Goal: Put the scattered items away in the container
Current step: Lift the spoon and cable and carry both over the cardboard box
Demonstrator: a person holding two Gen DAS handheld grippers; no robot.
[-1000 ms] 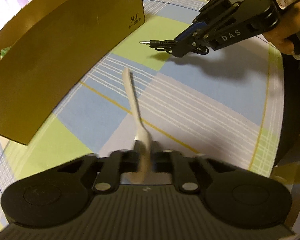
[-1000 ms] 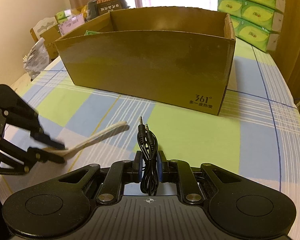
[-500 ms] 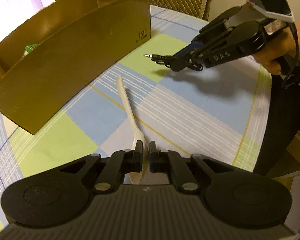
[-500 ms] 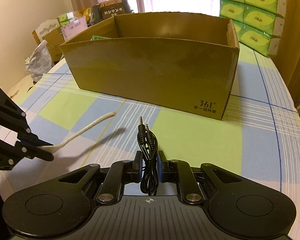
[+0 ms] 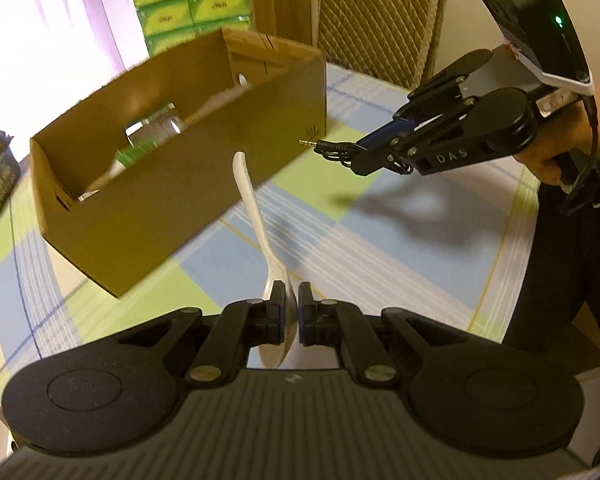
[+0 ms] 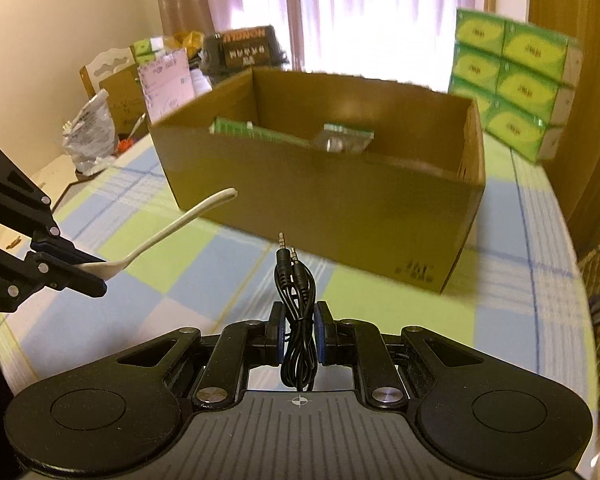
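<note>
Left gripper point(image 5: 288, 300), jaws closed on the bowl of a white plastic spoon point(image 5: 256, 216); compared with one second ago, when the spoon lay on the tablecloth, it is now lifted clear of the cloth, handle pointing forward and upward toward the cardboard box point(image 5: 172, 184). Right gripper point(image 6: 299, 320), jaws closed on a coiled black audio cable point(image 6: 296, 300), as in the earlier frames; its two metal jack plugs project forward between the blue-padded fingers. Both grippers now sit higher than before, so that the open top of the box shows its contents, which earlier were hidden behind the near wall: a green packet point(image 6: 252, 130) and a shiny clear-wrapped item point(image 6: 342, 140), both blurred. In the left wrist view the right gripper point(image 5: 364, 156) appears to the right of the spoon, held by a hand point(image 5: 556, 152), with the cable's plug aimed at the box corner and not touching it. The spoon is smooth, slender and gently curved; the cable is thin and glossy; the box is plain brown corrugated board, rectangular and lidless. The box stands on a checked tablecloth point(image 6: 380, 300) of green, blue and white squares. Stacked green tissue packs point(image 6: 512, 84) stand beyond the box, and a woven chair back point(image 5: 380, 20) is behind the table.
</note>
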